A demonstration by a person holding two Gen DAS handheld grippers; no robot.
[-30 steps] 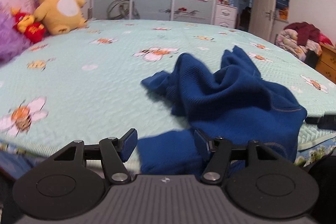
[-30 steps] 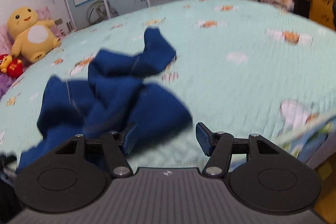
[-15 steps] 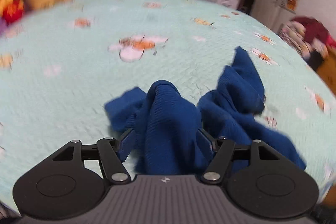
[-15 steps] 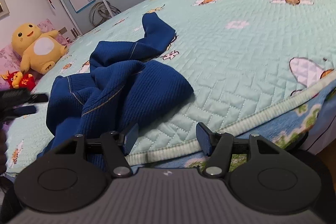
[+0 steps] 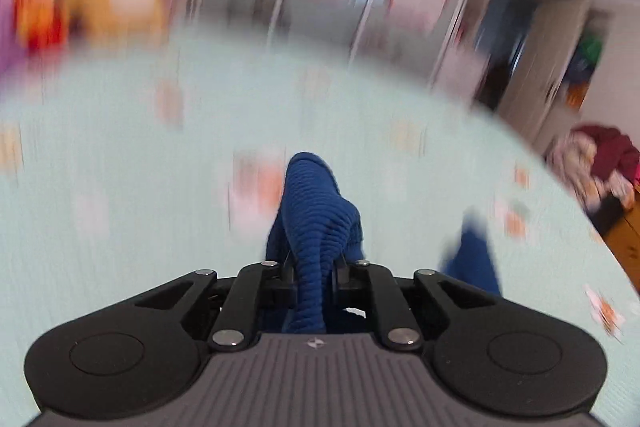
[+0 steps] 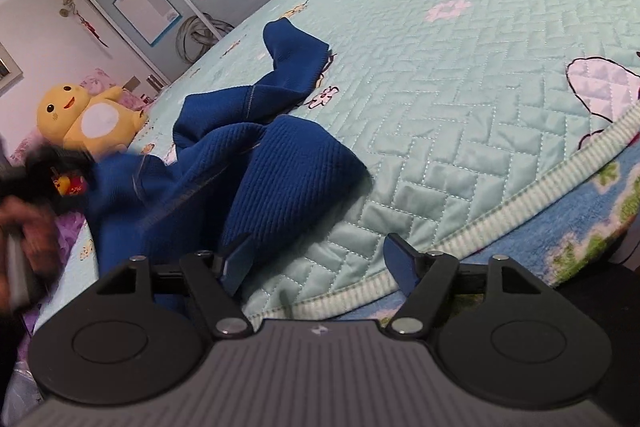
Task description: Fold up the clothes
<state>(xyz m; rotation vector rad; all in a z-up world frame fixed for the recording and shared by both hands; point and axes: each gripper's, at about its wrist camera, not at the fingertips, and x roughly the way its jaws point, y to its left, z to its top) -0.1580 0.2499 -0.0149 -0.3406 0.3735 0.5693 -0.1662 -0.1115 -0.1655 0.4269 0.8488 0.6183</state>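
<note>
Since earlier, the blue ribbed knit garment (image 5: 316, 223) has been bunched and clamped by the closing left gripper (image 5: 314, 273), presumably for spreading; the right gripper (image 6: 316, 259) is opening over the quilted mint bedspread (image 6: 460, 131), nothing held.

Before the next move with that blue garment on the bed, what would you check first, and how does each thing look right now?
1. Left gripper has cloth: ok. Its jaws are closing, with a ridge of the blue garment between the fingers.
2. Right gripper free to take a second corner: ok. Its jaws are opening, with nothing between them.
3. Garment's near edge within the right gripper's reach: ok, it lies just beyond the left-hand finger.
4. Garment spread flat: not ok, it is crumpled in a heap.
5. Which part of the garment the left gripper holds: cannot tell.
6. Bedspread beside the garment bare for spreading: ok.
</note>
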